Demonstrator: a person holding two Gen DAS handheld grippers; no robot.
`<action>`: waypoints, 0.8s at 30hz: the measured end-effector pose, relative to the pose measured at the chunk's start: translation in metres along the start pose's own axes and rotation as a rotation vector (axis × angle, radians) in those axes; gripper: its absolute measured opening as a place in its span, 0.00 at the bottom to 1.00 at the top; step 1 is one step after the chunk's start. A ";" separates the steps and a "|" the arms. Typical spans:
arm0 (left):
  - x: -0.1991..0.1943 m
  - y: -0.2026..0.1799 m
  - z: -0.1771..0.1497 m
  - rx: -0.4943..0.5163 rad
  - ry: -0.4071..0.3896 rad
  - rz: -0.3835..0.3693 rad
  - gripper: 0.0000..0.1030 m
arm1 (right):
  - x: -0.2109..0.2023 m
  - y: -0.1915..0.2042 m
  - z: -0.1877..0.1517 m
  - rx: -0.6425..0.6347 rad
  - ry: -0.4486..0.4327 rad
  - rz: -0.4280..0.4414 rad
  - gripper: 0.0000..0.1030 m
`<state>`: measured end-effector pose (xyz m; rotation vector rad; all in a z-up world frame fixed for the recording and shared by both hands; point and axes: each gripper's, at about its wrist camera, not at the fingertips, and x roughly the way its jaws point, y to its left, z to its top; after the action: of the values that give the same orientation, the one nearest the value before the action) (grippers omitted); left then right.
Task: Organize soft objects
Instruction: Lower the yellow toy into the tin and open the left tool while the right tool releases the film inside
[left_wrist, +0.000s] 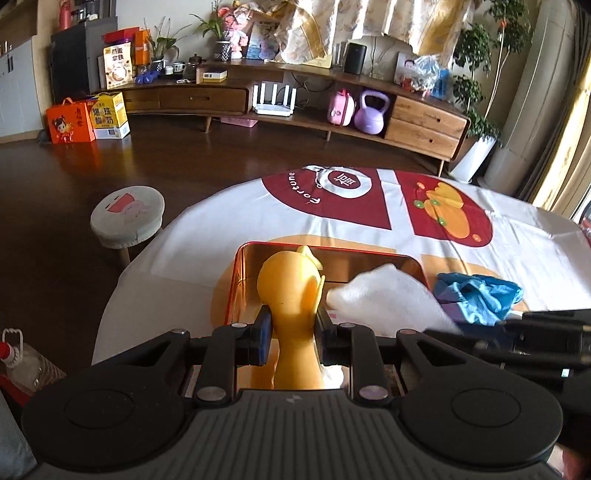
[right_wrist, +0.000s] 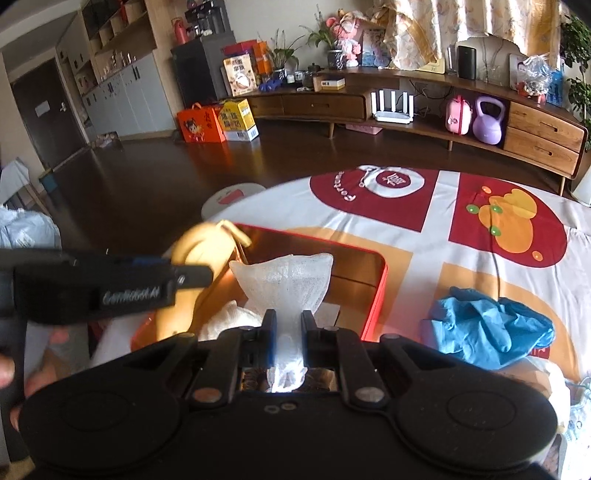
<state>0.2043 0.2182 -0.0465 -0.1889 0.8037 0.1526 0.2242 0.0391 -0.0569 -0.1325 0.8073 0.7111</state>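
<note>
Left gripper (left_wrist: 292, 332) clamps duck (left_wrist: 291, 291), right gripper (right_wrist: 289, 332) pinches foam wrap (right_wrist: 284, 280); both over tin (left_wrist: 243, 254) just ahead. Risk: grippers nearly touching, could knock; wrap may spring out, glove (right_wrist: 487, 328) beside.

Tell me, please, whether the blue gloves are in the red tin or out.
Out: the blue gloves lie on the tablecloth beside the red tin.

The right gripper (right_wrist: 289, 325) pinches a white foam mesh pouch (right_wrist: 286, 280) over the shiny orange rectangular tin (right_wrist: 376, 291); crumpled blue gloves (right_wrist: 487, 328) lie right.
</note>
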 end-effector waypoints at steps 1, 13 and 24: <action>0.004 -0.001 0.001 0.002 0.003 0.002 0.23 | 0.003 0.001 -0.001 -0.004 0.004 0.000 0.12; 0.041 -0.011 0.003 0.054 0.053 0.008 0.23 | 0.024 0.008 -0.014 -0.043 0.054 -0.012 0.12; 0.057 -0.011 0.002 0.071 0.089 0.016 0.23 | 0.029 0.005 -0.017 -0.032 0.054 -0.005 0.21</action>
<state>0.2468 0.2113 -0.0852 -0.1235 0.8983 0.1309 0.2241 0.0520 -0.0884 -0.1834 0.8465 0.7184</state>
